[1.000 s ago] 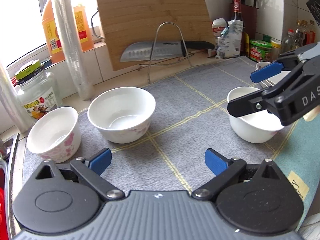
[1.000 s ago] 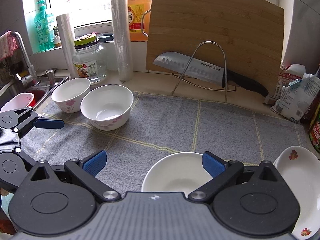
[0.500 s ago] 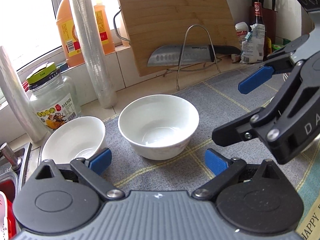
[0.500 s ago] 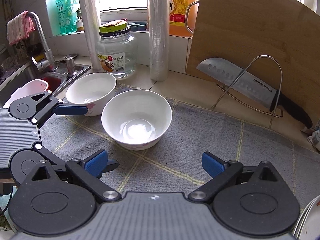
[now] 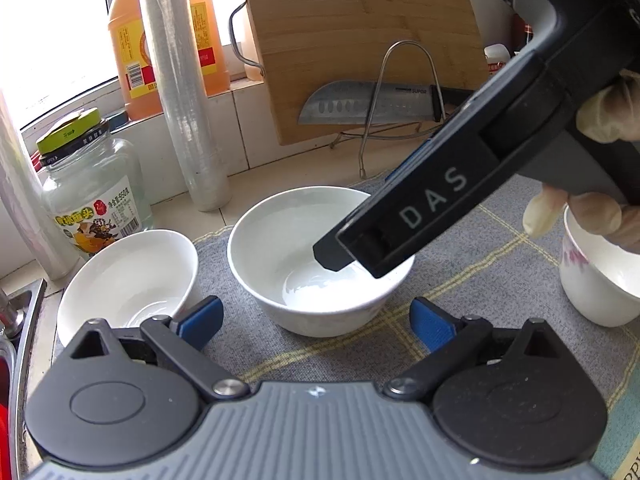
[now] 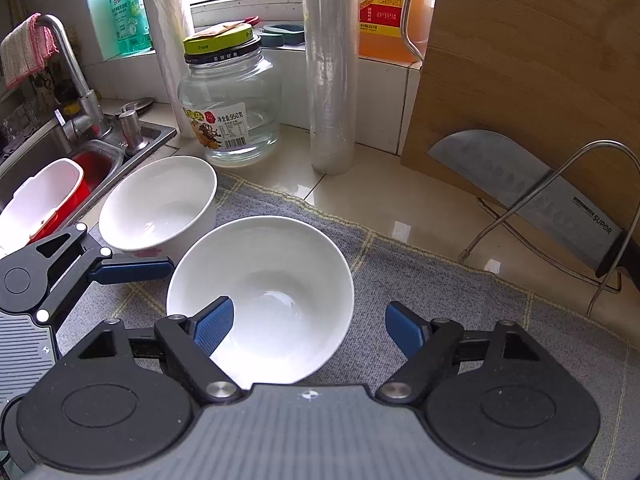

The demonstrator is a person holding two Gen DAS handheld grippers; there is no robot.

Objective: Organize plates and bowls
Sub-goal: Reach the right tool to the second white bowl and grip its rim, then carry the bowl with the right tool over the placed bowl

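Observation:
Three white bowls stand on a grey cloth [image 6: 460, 304]. The middle bowl [image 6: 264, 280] [image 5: 288, 248] lies under my right gripper [image 6: 309, 328], whose jaws are closing. Its left pad [image 6: 214, 326] is inside the bowl, and its right pad [image 6: 404, 330] is outside the bowl's wall, not touching it. In the left wrist view one right finger [image 5: 332, 258] dips into that bowl. My left gripper [image 5: 316, 324] is open and empty, low in front of the middle bowl and the left bowl [image 5: 128, 276] [image 6: 160, 208]. The third bowl [image 5: 600, 280] stands at the right.
Behind the bowls stand a glass jar [image 6: 228, 112], a cling-film roll [image 6: 332, 80], an orange oil bottle [image 5: 132, 44] and a wooden cutting board [image 6: 540, 60] with a cleaver [image 6: 528, 188] on a wire stand. A sink [image 6: 52, 148] with a red-and-white tub [image 6: 48, 196] lies left. A gloved hand [image 5: 608, 108] holds the right gripper.
My right gripper has swung left from the right bowl to the middle bowl and dropped over its rim, with its jaws narrowing. My left gripper has edged closer to the two left bowls.

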